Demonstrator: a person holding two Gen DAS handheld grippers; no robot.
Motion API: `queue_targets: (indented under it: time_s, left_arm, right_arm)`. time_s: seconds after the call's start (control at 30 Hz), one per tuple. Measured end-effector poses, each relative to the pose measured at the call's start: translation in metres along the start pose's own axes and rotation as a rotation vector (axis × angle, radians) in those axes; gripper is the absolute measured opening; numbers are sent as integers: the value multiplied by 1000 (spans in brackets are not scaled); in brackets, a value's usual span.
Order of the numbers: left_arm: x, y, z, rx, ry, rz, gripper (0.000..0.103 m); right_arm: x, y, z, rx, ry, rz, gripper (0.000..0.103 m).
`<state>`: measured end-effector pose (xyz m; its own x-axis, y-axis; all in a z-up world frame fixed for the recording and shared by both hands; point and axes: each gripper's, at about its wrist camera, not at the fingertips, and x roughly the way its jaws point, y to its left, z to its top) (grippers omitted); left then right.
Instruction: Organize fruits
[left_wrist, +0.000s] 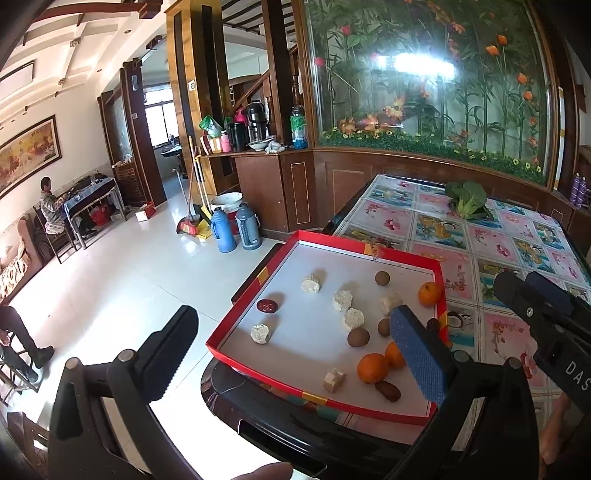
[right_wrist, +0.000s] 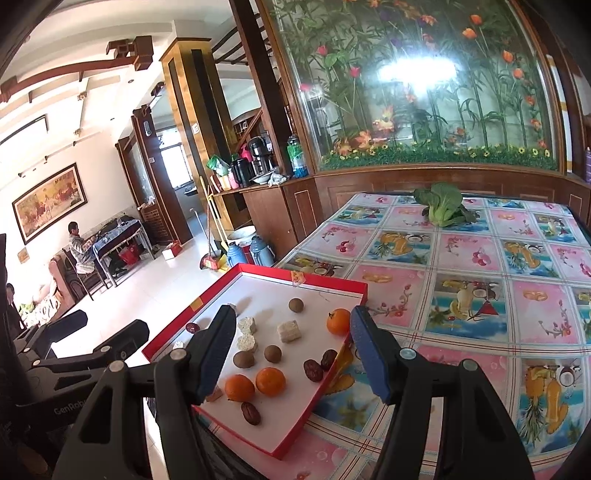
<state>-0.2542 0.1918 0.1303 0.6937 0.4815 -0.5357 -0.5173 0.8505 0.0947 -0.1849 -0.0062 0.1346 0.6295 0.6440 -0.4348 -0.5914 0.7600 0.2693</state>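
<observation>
A red tray (left_wrist: 255, 280) with a white floor sits on the table's near left corner. It holds three oranges (left_wrist: 372, 367), round brown fruits (left_wrist: 358, 336), dark red dates (left_wrist: 388, 390) and several pale crumbly blocks (left_wrist: 342, 300). My left gripper (left_wrist: 295, 354) hovers above the tray's front, its jaws wide open with nothing between the pads. My right gripper (right_wrist: 293, 354) stands open above the tray's (right_wrist: 314, 417) right side, also holding nothing. Under it lie two oranges (right_wrist: 270, 381), with a third orange (right_wrist: 338, 321) in the far corner and dates (right_wrist: 313, 370) by the right wall.
A leafy green vegetable (right_wrist: 443, 208) lies at the far side of the flowered tablecloth (right_wrist: 461, 295). Left of the table the floor drops away, with two blue flasks (left_wrist: 236, 229) and brooms. A person sits at a far table (left_wrist: 51, 210). A wooden cabinet backs the table.
</observation>
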Motion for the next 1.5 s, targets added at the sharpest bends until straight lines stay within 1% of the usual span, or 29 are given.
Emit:
queue_targets:
  time_s: [0.3,0.83,1.03,1.33,1.5]
  left_arm:
    - [7,2,-2,-5,13,19,103]
    - [13,1,-4,-7,21,7,103]
    - [17,4,-4,-8,19,-10,103]
    - [21,10,-2,-9,11,-23,103]
    - [23,11,4,-20,11,-43,103]
  right_arm:
    - [5,7,-4,-32,13,-1,64]
    - [11,8,-7,-39,33,3,64]
    - [13,9,-8,-47,37,1,64]
    - [23,22,0,-69,36,3,64]
    - [26,16,1,-49,44,8,64]
